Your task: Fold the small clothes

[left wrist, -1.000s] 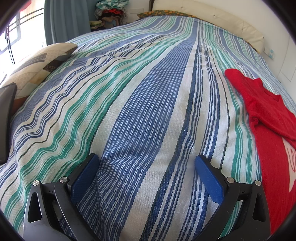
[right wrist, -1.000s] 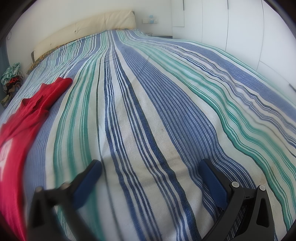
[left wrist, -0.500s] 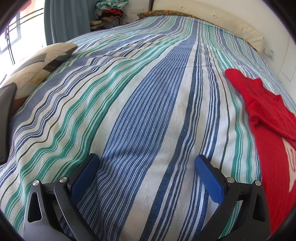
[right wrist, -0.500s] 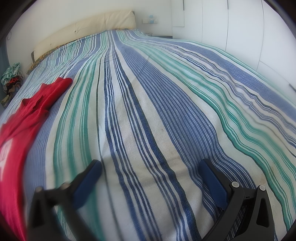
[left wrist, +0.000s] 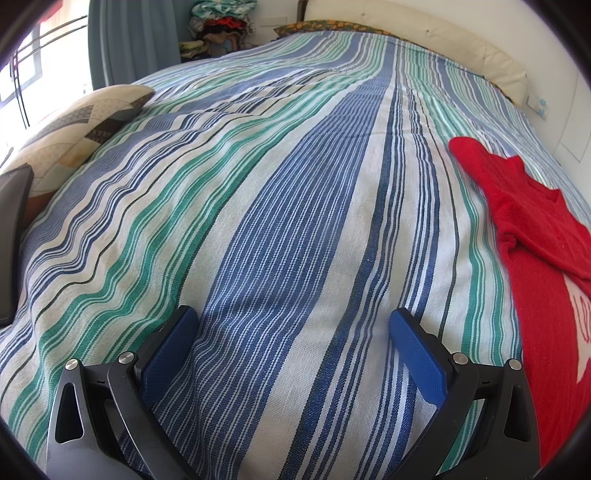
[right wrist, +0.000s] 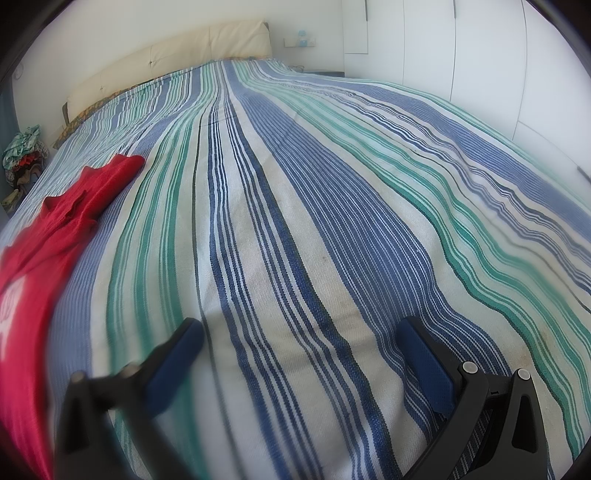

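Note:
A small red knitted garment [left wrist: 535, 236] with a white patch and lettering lies spread on the striped bedspread [left wrist: 288, 206], at the right edge of the left wrist view. In the right wrist view the same red garment [right wrist: 55, 236] lies at the far left, its sleeve reaching up the bed. My left gripper [left wrist: 291, 325] hangs open over bare bedspread, to the left of the garment and apart from it. My right gripper [right wrist: 303, 332] is open too, over bare bedspread [right wrist: 314, 221] to the right of the garment. Neither holds anything.
A patterned cushion [left wrist: 74, 125] and a dark flat object [left wrist: 11, 236] sit at the bed's left edge. A cream headboard [right wrist: 173, 62] runs along the far end. A heap of clothes [left wrist: 221, 22] stands beyond the bed. White wardrobe doors [right wrist: 480, 55] line the right side.

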Tool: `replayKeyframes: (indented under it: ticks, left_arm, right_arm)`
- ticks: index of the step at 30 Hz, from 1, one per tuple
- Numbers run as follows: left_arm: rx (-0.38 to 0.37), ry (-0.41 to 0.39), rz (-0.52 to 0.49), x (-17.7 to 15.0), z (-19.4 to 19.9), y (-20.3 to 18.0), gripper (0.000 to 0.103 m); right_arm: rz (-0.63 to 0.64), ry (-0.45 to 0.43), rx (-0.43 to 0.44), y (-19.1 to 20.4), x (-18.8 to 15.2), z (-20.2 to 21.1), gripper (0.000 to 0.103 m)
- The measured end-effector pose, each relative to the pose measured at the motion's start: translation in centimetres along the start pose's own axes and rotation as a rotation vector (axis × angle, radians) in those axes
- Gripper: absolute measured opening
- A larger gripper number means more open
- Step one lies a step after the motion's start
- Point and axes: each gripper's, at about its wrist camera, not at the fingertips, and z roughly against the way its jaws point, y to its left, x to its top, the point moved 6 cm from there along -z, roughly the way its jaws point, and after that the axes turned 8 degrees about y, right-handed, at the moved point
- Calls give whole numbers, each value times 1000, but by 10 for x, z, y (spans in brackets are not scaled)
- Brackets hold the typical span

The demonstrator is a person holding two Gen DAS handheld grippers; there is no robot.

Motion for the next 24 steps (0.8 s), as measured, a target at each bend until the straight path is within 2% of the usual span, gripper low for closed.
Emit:
replayKeyframes:
  ticks: [13,19,21,24]
  left_arm:
    - [25,13,-10,-1,0,-2,102]
    - [40,99,2,-2,9,-2,102]
    - [-4,125,9,-10,21,-4,102]
    - [-148,151,-10,-27,50,-14,101]
  right_arm:
    - [0,-1,-1,0,0,0,103]
    - [1,2,4,-1,1,1,103]
    - [7,8,14,-1,1,5,103]
    - [-2,-7,44,-3,4,24,102]
